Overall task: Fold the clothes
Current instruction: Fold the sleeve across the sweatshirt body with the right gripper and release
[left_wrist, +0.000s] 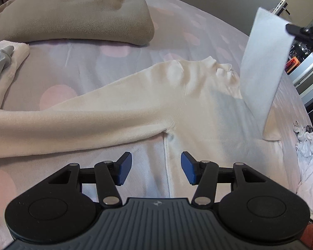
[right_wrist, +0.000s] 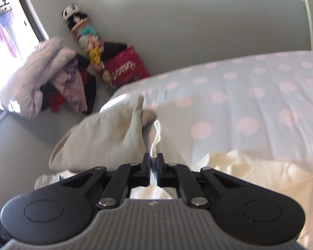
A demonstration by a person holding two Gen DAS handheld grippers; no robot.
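one view alone shows the toy panda (right_wrist: 71,10)

Soft daylight fills both views. The window (right_wrist: 4,41) at the right wrist view's left edge is blown out, and that whole view is smeared by motion. Fisheye bending curves the bed (left_wrist: 119,48) and darkens the corners.

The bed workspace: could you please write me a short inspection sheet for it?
Surface: bed sheet, grey with pink dots.
Job's things: cream sweater lying flat, one sleeve lifted.
Clutter: beige folded garment; white crumpled laundry at the edge.
Grippers: left claw open above the sweater's side seam, holding nothing; right claw shut on the sleeve.
Cables: nothing seen.
Surroundings: plush toys, red bag, clothes pile by the wall.
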